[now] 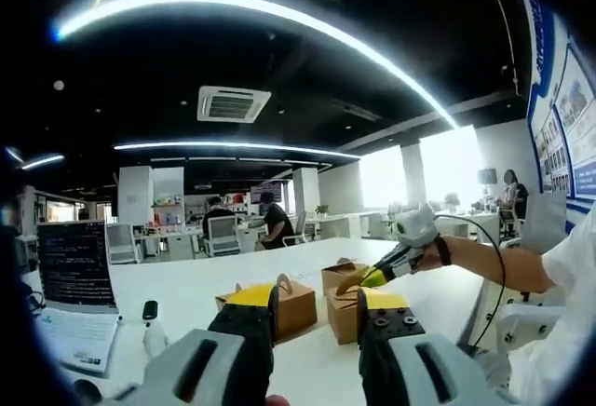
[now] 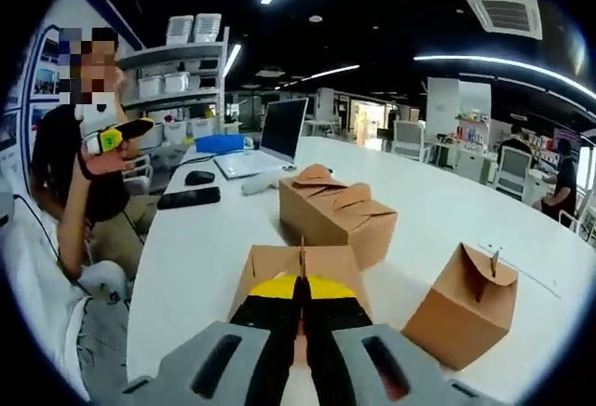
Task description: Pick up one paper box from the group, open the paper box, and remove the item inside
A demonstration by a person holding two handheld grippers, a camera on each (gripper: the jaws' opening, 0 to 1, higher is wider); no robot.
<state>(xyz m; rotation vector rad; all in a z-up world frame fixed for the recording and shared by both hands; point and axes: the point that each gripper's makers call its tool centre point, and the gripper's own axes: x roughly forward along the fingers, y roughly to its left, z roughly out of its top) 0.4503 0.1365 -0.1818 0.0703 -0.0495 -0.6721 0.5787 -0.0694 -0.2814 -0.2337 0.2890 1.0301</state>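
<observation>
Jaws of the right gripper (image 2: pixel 300 311) stand pressed together, pinching the thin upright handle tab of the nearest paper box (image 2: pixel 298 271), which sits on the white table (image 2: pixel 438 210) directly under them; its top is closed, so its contents cannot be told. Beyond it lies a longer closed box (image 2: pixel 335 210), its long axis running from near right to far left. To the right sits a third box (image 2: pixel 463 305), tilted, its tab pointing up and right. Farther left on the table are a laptop (image 2: pixel 270 141), a dark phone (image 2: pixel 189 197) and a mouse (image 2: pixel 199 177).

Jaws of the left gripper (image 1: pixel 317 318) stand spread apart, held above the table, touching nothing. Past them, in the left gripper view, the three boxes sit grouped together, with the right gripper reaching in from the right onto the nearest one. A second laptop (image 1: pixel 76 266) stands at the left.
</observation>
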